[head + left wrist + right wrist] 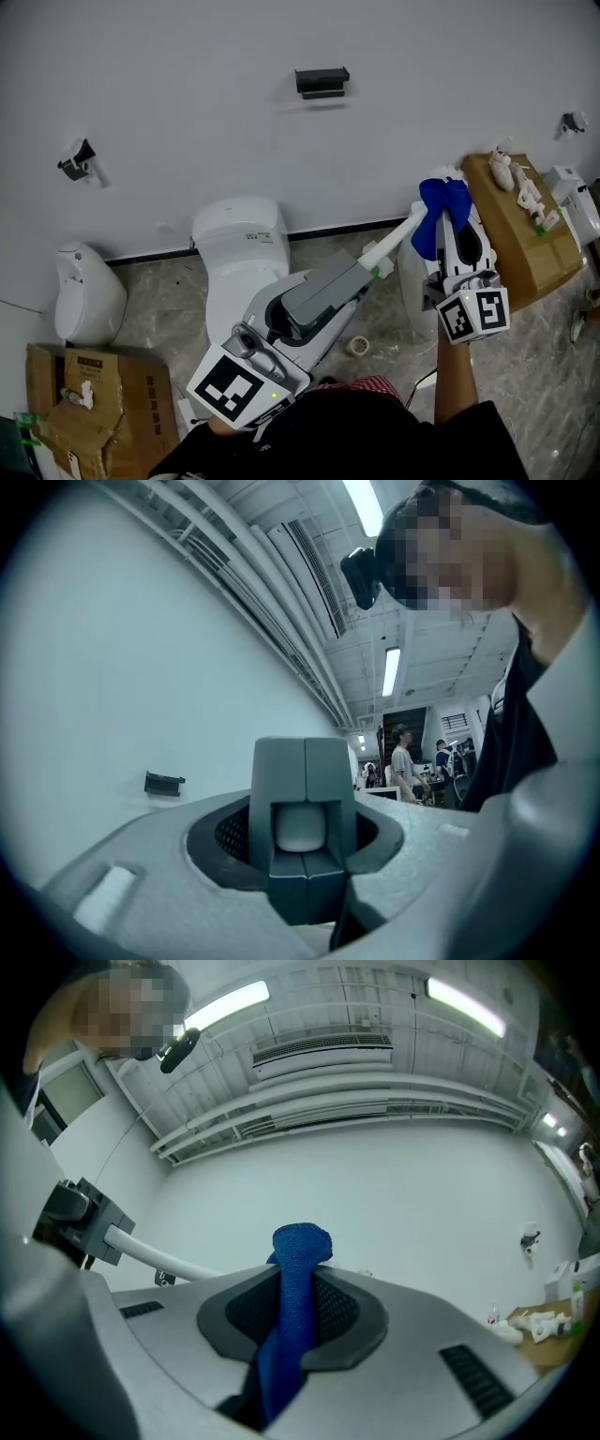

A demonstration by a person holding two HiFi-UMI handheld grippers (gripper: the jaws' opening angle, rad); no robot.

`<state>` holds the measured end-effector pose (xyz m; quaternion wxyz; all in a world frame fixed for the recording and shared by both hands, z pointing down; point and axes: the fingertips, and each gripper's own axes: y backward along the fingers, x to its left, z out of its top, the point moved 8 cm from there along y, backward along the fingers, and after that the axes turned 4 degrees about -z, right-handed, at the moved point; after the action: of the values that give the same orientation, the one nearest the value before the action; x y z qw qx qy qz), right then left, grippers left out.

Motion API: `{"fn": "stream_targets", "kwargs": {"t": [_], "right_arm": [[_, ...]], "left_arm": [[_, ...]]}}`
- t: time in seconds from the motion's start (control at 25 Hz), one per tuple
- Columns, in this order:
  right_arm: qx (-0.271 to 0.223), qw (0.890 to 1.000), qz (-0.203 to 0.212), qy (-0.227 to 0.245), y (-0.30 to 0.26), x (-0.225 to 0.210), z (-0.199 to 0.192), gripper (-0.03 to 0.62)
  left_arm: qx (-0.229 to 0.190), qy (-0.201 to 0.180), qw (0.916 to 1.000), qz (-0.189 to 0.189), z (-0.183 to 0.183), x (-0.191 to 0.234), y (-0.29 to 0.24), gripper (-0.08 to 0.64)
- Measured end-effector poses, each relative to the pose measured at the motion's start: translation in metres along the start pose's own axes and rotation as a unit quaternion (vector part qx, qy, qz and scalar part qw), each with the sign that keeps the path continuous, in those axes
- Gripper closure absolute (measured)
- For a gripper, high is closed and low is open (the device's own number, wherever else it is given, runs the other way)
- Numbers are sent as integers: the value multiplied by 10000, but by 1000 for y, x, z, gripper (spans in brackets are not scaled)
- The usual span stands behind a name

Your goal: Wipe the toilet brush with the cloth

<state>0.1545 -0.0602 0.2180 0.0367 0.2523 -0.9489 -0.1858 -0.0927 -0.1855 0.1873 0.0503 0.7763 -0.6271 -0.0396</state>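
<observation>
Left gripper (367, 270) clamps shut on toilet brush (396, 238), holding the shaft out level beside the toilet (239, 246). Right gripper (446, 225) pinches blue cloth (441, 208) against the shaft's far end, likely for wiping.

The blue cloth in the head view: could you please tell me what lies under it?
The white toilet brush handle runs in under the blue cloth, which is held in the right gripper's jaws. The handle's covered end cannot be seen.

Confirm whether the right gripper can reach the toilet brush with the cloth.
Likely yes: the right gripper holds the cloth seemingly against the toilet brush, held out by the left gripper; nothing lies between.
</observation>
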Motion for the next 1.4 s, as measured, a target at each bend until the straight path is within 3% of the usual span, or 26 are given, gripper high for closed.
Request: {"fn": "stream_targets", "kwargs": {"t": [0.48, 0.64, 0.84, 1.4], "right_arm": [[-142, 9979, 545, -313, 10, 23, 16, 528], [-88, 9975, 606, -341, 10, 26, 13, 528], [86, 9964, 735, -416, 12, 34, 1, 528], [459, 9829, 1629, -730, 16, 84, -27, 528]], "left_arm": [[-192, -186, 9988, 416, 6, 20, -3, 390], [5, -106, 9984, 562, 3, 25, -3, 390], [-86, -176, 9982, 574, 5, 27, -4, 390], [-86, -149, 9981, 590, 6, 27, -8, 390]]}}
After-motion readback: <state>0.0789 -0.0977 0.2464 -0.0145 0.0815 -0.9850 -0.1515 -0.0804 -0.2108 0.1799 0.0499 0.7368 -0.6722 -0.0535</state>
